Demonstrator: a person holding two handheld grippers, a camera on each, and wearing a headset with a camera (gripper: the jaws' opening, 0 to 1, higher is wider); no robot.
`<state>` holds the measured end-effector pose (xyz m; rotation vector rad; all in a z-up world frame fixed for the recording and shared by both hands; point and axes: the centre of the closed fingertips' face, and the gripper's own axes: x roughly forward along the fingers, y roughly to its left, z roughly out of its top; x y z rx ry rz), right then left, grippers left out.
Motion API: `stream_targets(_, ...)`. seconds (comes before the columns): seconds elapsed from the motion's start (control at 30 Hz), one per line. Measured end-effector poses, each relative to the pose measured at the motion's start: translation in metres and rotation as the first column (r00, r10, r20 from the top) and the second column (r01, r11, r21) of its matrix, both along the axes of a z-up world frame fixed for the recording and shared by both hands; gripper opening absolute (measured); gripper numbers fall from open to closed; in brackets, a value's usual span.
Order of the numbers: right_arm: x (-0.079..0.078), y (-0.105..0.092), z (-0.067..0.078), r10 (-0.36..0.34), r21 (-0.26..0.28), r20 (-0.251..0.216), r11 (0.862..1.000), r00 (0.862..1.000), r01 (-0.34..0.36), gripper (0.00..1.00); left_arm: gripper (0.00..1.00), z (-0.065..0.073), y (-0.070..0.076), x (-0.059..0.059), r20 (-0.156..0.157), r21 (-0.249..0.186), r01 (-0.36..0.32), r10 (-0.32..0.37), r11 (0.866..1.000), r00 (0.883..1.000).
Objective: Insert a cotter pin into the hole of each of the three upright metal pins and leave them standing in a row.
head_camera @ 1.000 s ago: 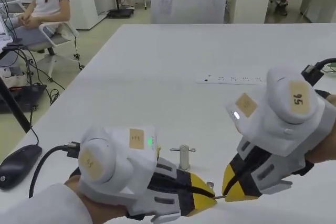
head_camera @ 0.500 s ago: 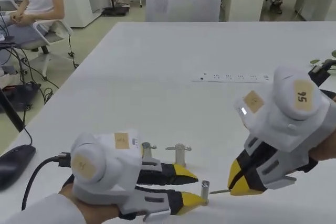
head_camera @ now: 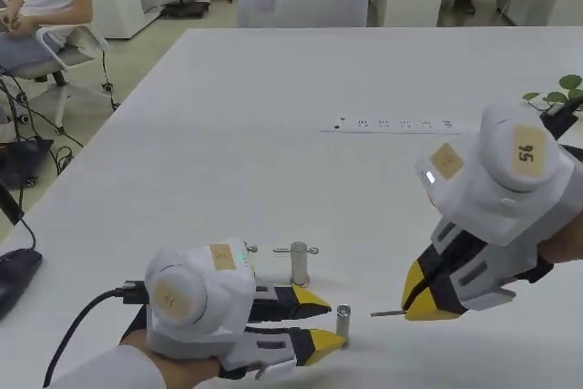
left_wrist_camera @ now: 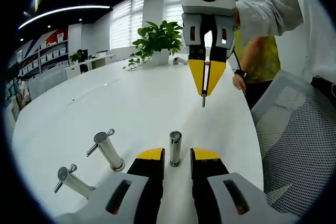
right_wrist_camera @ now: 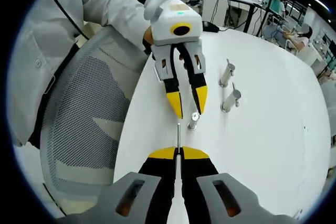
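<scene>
Cotter pin (head_camera: pixel 384 313) in right tool (head_camera: pixel 414 309), open gap to metal pin (head_camera: pixel 343 321)

The head view looks down from above and behind both grippers, along the white table (head_camera: pixel 273 134) to its far end. The left gripper view sits low, close to the table, and looks across at the right gripper (left_wrist_camera: pixel 205 90). The right gripper view looks back the other way, from a bit higher, at the left gripper (right_wrist_camera: pixel 189 113). All three views share the small metal pin (head_camera: pixel 343 321) standing between the two grippers.
</scene>
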<state>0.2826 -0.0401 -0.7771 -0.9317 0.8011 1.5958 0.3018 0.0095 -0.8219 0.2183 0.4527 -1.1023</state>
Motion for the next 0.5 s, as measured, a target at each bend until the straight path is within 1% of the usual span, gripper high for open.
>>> stream_targets(0.07, 0.0, -0.001, -0.001, -0.007, -0.001, -0.001, 1.0, 1.0, 0.007, 0.03, 0.17, -0.006, -0.001, 0.001, -0.021, -0.001, -0.004, 0.004, 1.0, 1.0)
stream_targets(0.2, 0.0, -0.004, -0.001, -0.018, 0.001, -0.004, 1.0, 1.0, 0.018, 0.03, 0.17, -0.009, -0.004, 0.002, -0.022, -0.003, -0.003, 0.003, 1.0, 1.0)
stream_targets(0.3, 0.001, -0.007, -0.003, -0.029, -0.001, -0.007, 1.0, 1.0, 0.029, 0.03, 0.17, -0.015, -0.009, 0.0, -0.04, -0.005, 0.005, -0.006, 1.0, 0.999)
stream_targets(0.37, 0.003, -0.008, -0.005, -0.039, -0.003, -0.008, 0.999, 0.999, 0.039, 0.03, 0.17, -0.02, -0.011, -0.002, -0.04, 0.013, 0.02, -0.019, 1.0, 0.999)
stream_targets(0.5, 0.004, -0.007, -0.006, -0.05, 0.001, -0.014, 0.999, 0.999, 0.05, 0.03, 0.16, -0.023, -0.012, -0.001, -0.036, 0.025, 0.016, -0.015, 1.0, 0.999)
